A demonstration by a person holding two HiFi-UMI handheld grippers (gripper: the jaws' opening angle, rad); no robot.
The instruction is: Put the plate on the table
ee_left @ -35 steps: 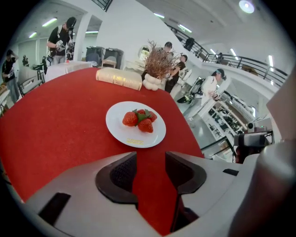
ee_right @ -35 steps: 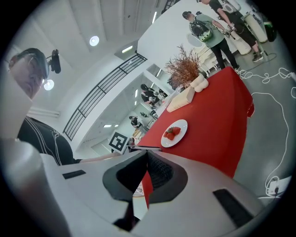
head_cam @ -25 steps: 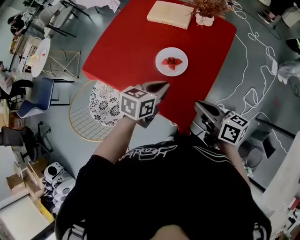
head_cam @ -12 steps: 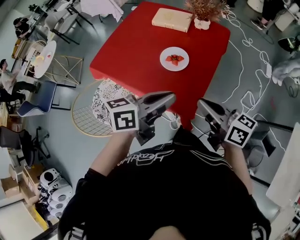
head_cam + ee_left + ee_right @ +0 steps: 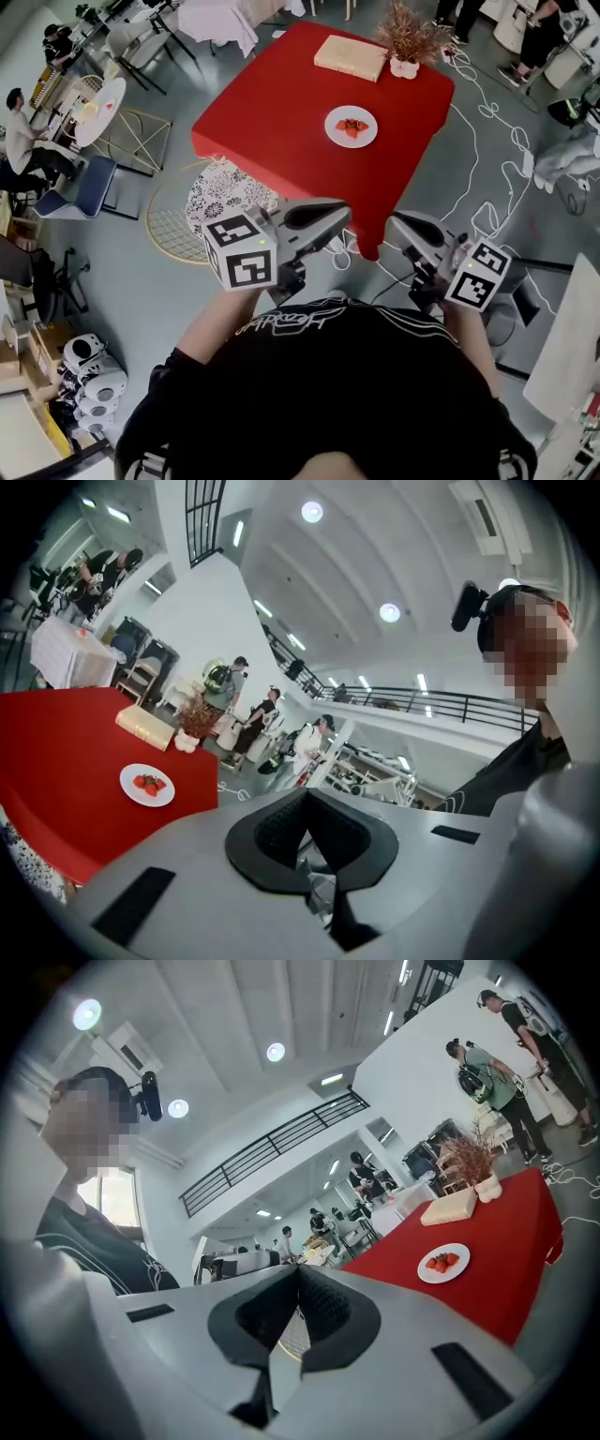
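On the red bench (image 5: 272,103), right of its middle, the white plate (image 5: 333,127) lies flat with a few red strawberries (image 5: 352,126) on it. Behind the plate, near the far edge, lie a pale block (image 5: 351,57) and, just beside it to the right, a white vase (image 5: 405,67) of dried stems. The plate touches neither of them.

Both tools are held close to the person's chest, off the near corner of the bench and above the grey floor (image 5: 450,159), well apart from the plate. The left tool (image 5: 339,216) points toward the bench; its own view shows its jaws clenched tip to tip with nothing between them. The right tool (image 5: 398,227) sits level with it, and its jaws too are pressed together and empty. Each carries its cube of square markers toward the person's side.

From the left tool's view the plate (image 5: 131,772) shows low at the left on the red cloth; from the right tool's view the plate (image 5: 429,1274) shows at the right, nearer than the block and vase.

Left of the bench stands a round wire stand (image 5: 169,234) with a black-and-white patterned cushion (image 5: 220,197), and a white cable (image 5: 497,150) loops over the floor at the right
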